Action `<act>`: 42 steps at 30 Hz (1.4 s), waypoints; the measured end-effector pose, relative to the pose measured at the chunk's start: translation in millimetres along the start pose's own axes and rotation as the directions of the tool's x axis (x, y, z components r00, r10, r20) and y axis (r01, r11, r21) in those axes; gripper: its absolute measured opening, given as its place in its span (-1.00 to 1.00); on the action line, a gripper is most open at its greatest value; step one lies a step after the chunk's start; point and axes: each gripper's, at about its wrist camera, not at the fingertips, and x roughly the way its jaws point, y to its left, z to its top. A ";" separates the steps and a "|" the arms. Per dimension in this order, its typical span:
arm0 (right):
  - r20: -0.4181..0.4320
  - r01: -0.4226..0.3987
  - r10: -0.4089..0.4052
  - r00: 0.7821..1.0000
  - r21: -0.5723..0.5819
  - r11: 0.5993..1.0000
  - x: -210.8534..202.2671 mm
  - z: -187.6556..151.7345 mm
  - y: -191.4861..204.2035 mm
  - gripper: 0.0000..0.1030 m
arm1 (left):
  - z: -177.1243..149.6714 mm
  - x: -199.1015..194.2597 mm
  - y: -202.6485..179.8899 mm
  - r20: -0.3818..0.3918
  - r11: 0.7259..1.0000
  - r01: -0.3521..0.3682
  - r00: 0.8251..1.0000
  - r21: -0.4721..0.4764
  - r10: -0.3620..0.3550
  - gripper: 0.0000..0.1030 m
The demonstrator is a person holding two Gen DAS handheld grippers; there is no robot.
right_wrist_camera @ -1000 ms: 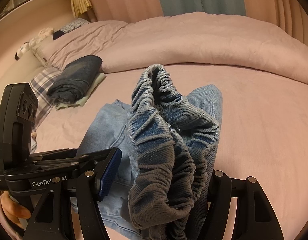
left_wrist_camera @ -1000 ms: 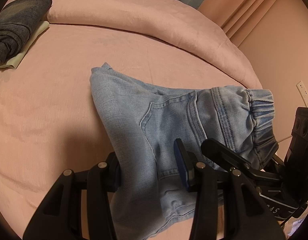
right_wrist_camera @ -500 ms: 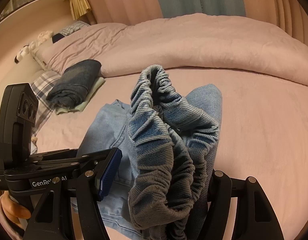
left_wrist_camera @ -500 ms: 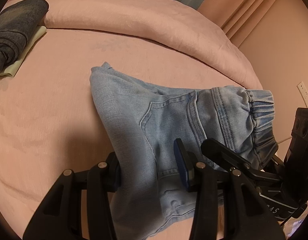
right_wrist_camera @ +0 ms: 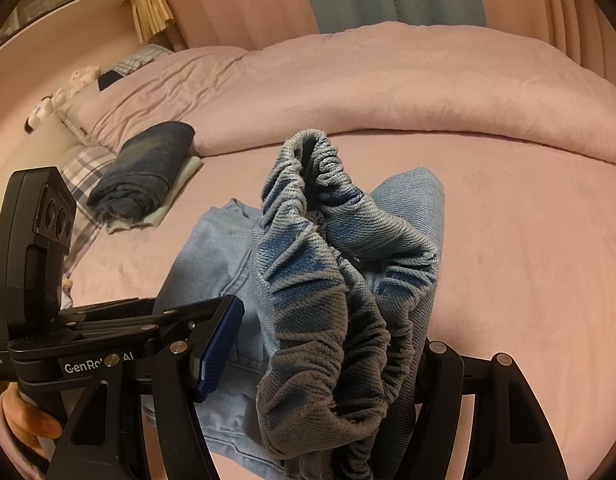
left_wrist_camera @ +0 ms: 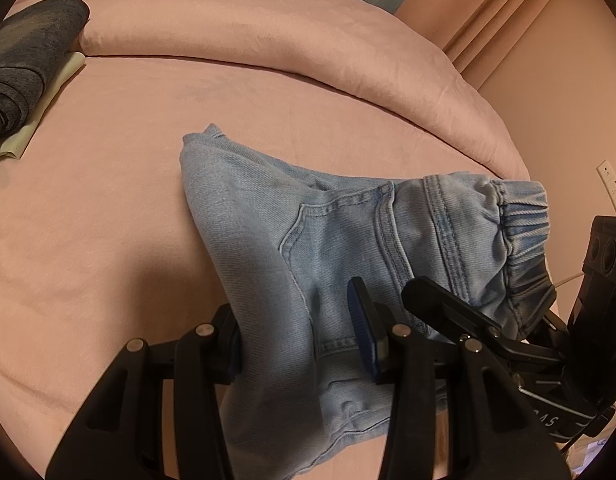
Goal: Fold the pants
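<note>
both claws grip pants – lifted above bed

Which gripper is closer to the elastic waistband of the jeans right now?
Right. The right gripper has the elastic waistband bunched between its fingers; the left gripper holds the jeans farther along, below the back pocket.

The elastic waistband of the light blue denim pants was bunched and raised between the fingers of the right gripper, on the pink bed. The left gripper was seen at near left, one blue pad resting against the denim. A folded dark garment lay far left, beside a plaid pillow.
</note>
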 end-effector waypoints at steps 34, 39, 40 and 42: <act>-0.026 0.015 -0.014 1.000 0.037 0.999 19.0 1.0 -6.3 0.37 | 2.5 0.8 7.4 -0.024 0.999 -0.027 0.999 0.023 0.028 -0.14; -0.039 0.016 -0.013 0.999 0.076 0.997 23.6 -0.9 -15.2 0.37 | 1.2 2.6 12.5 -0.031 0.998 -0.056 0.998 0.029 0.057 -0.14; -0.043 0.017 -0.014 0.999 0.080 0.997 24.7 -1.4 -16.7 0.37 | 1.1 2.7 14.0 -0.032 0.998 -0.057 0.998 0.026 0.058 -0.14; -0.049 0.021 -0.017 0.999 0.085 0.996 26.5 -2.2 -18.5 0.37 | 0.7 2.5 16.6 -0.035 0.998 -0.059 0.998 0.023 0.060 -0.14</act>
